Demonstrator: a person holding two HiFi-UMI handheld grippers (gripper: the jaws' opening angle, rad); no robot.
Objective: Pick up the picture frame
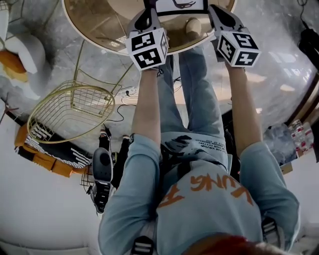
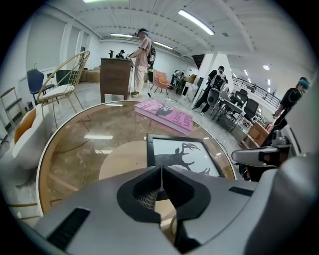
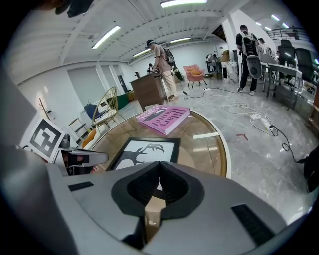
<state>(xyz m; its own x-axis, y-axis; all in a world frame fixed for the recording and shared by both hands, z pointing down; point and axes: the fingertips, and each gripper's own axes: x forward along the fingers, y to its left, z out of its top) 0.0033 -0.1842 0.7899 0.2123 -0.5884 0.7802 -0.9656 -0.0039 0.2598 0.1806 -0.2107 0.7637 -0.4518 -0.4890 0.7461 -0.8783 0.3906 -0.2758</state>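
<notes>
The picture frame [image 2: 182, 155], black-edged with a deer silhouette on white, lies flat on a round glass table [image 2: 75, 149]. In the head view only its near edge [image 1: 182, 6] shows at the top, between my two grippers. My left gripper [image 2: 161, 167] is shut with nothing in it and hangs just short of the frame's near left side. My right gripper [image 3: 159, 163] is also shut and empty, close to the frame [image 3: 144, 152] on its near right side. From above, the left gripper [image 1: 148, 12] and right gripper [image 1: 218, 12] flank the frame over the table's near rim.
A pink book [image 2: 164, 113] lies on the table beyond the frame. A gold wire chair [image 1: 75, 107] stands on the floor at my left, by a cable and power strip [image 1: 127, 94]. People, a wooden cabinet [image 2: 115, 77] and office chairs stand farther off.
</notes>
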